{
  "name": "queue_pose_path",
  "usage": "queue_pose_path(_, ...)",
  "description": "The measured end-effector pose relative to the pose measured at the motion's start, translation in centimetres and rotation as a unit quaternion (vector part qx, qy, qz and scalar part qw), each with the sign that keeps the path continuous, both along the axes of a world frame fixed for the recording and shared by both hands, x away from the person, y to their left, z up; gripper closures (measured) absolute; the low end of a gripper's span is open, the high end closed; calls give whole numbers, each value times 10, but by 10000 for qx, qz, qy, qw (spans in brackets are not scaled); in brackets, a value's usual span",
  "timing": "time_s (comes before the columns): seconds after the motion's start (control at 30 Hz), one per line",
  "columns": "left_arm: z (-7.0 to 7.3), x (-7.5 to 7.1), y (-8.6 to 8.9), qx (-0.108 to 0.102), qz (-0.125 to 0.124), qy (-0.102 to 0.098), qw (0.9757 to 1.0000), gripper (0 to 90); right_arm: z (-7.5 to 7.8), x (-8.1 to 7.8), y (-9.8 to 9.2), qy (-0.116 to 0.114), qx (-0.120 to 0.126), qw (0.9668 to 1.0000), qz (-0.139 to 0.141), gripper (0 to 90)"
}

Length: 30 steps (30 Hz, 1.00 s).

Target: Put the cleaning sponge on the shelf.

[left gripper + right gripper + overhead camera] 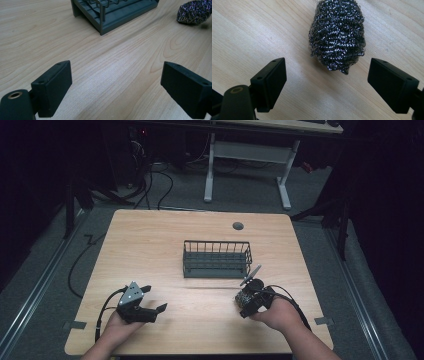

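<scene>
Steel-wool scouring pad (337,35) lies on the wooden surface (165,235), just beyond the tips of the right gripper (327,82). In the right gripper view the jaws stand wide apart, with the pad ahead of the gap, nearer the right jaw's side, and neither pad face touching it. Bare wood shows between the jaws. The scouring pad rests free, near the right edge of the surface, on the near side of the grey wire basket (216,259).

In the high view the right gripper (248,301) sits at the near right, and the scouring pad (243,297) is partly covered by the gripper body, so its outline there is hard to make out. A thin grey strip rises from that gripper toward the basket; what it is cannot be told.

The left gripper (116,82) is at the near left, well apart from the scouring pad (195,11). Its jaws are also wide, over bare wood, holding nothing. In the left gripper view the basket (112,15) is cut off by the top edge, and the scouring pad is clipped at the upper right corner.
</scene>
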State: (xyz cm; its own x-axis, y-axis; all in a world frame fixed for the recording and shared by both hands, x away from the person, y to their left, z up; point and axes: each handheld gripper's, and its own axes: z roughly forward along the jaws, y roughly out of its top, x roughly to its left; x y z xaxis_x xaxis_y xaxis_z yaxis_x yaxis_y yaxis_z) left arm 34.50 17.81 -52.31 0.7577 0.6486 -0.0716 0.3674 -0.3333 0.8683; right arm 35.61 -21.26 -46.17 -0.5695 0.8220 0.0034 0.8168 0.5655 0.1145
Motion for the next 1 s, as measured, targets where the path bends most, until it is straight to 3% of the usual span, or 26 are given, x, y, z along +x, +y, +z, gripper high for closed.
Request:
queue_pose_path(0.33,3,2,-1,-29,-32,-30,10000,109,-7,10,5,144,-118,9998,-42,171)
queue_pose_path(0.43,3,1,-1,-18,-43,-48,10000,109,-9,13,3,-21,-155,9999,-42,228)
queue_pose_path(0.5,3,2,0,-22,-36,-38,10000,109,-11,17,2,19,-117,9998,-167,243)
queue_pose_path(0.67,3,1,0,-30,-23,-33,10000,109,-16,23,2,70,-67,9999,-50,330)
queue_pose_path(0.83,2,2,0,-33,-34,-22,10000,109,-16,23,4,-23,-46,10000,22,416)
queue_pose_path(1.0,2,1,-1,-3,-41,-27,10000,109,-11,21,3,-24,3,10000,57,429)
